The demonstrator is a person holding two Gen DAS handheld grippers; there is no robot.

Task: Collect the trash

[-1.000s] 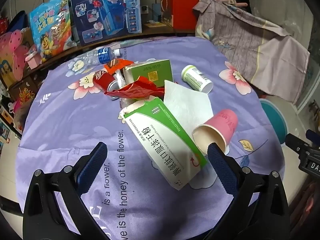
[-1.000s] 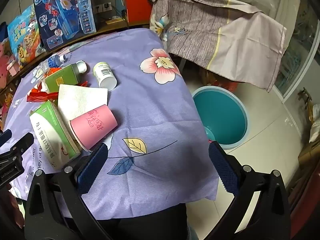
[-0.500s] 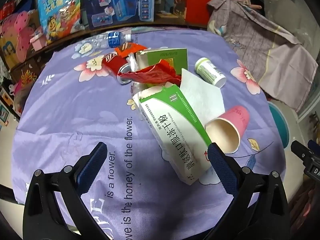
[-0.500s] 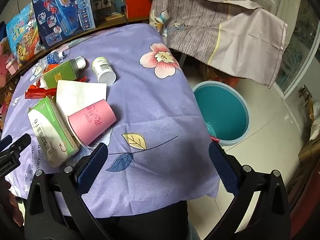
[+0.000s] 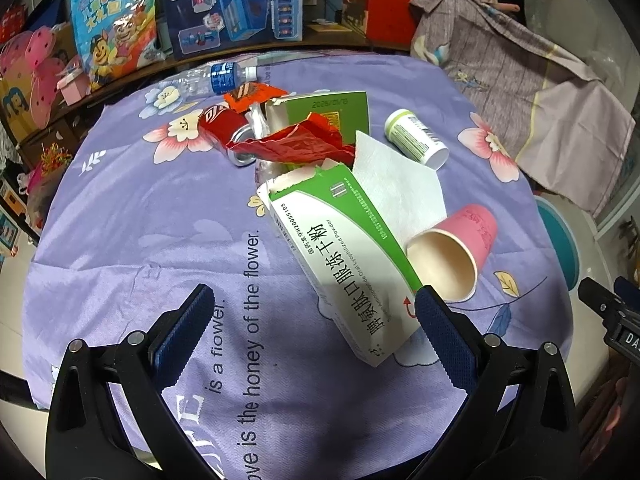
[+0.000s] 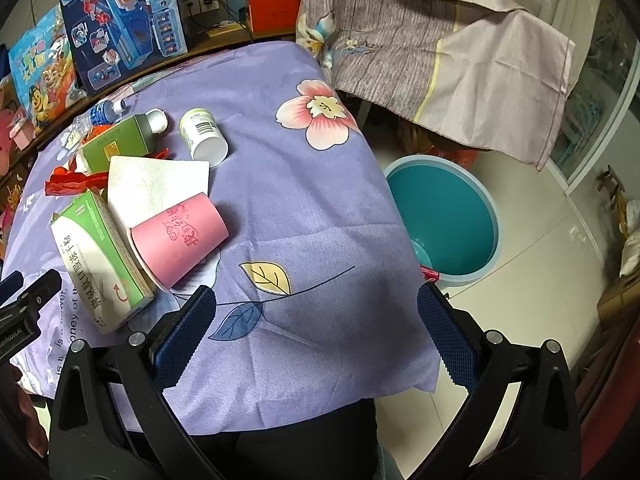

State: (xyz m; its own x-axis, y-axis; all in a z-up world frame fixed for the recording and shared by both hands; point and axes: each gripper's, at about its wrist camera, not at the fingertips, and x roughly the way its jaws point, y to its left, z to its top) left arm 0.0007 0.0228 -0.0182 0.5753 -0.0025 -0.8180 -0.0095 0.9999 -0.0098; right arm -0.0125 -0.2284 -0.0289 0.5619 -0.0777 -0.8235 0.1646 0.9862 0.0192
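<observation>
On surface (image 5: 120,216), purple floral cloth: trash heaped mid-right, nothing collected yet. Bin (image 6: 444,220), teal, on floor right of surface, well apart from heap.

Both hand-held grippers released, empty: left (image 5: 310,320) over near edge, right (image 6: 316,320) over cloth corner.

Risks, largest first:
- Box (image 5: 340,260) long, flap torn; may slip if pinched at end.
- Tissue (image 5: 396,192) under box and cup; may drag.
- Cup (image 5: 452,252) on side, touching box; nudge rolls it off edge.

Room: toy boxes behind, draped cloth right.
</observation>
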